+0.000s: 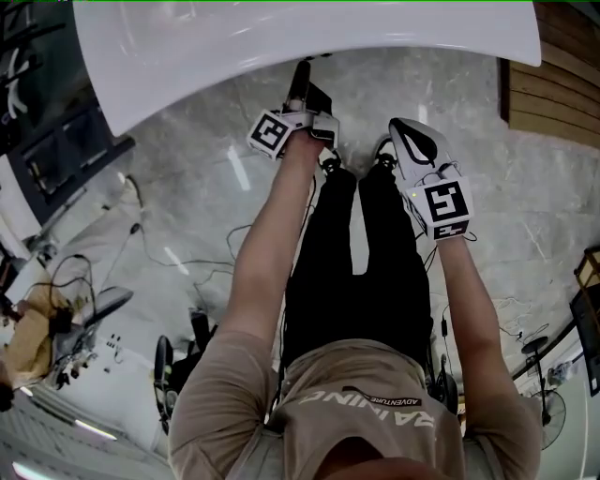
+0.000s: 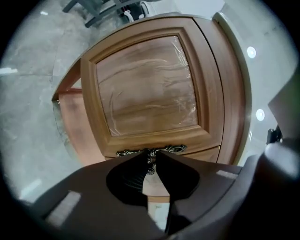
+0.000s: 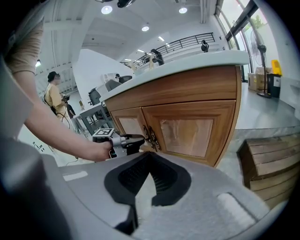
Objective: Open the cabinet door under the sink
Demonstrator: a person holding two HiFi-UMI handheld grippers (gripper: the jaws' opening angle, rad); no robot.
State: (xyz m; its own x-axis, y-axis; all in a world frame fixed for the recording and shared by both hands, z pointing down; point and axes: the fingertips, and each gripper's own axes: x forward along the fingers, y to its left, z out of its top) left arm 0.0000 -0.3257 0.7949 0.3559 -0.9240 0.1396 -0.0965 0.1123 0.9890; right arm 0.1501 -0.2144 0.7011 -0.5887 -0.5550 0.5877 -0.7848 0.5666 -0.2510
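Cabinet door (image 2: 149, 84), hidden from the head view, faces the left tool (image 2: 151, 157), narrowly parted at its handle (image 2: 133, 152); right tool (image 3: 149, 153) closed.

Pale grey veined marble floor (image 1: 187, 216); stacked brown slatted wooden pallets (image 3: 269, 161); round white ceiling lights (image 3: 107, 9); tall dark-framed windows (image 3: 236, 21); black metal balcony railing (image 3: 187, 43).

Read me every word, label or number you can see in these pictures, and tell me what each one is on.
"ADVENTURE": small label on the person's shirt, upside down in the head view.
"RAINING": large print on that shirt, also upside down; its start may be hidden.
Marker cubes: square patterns only, no words.
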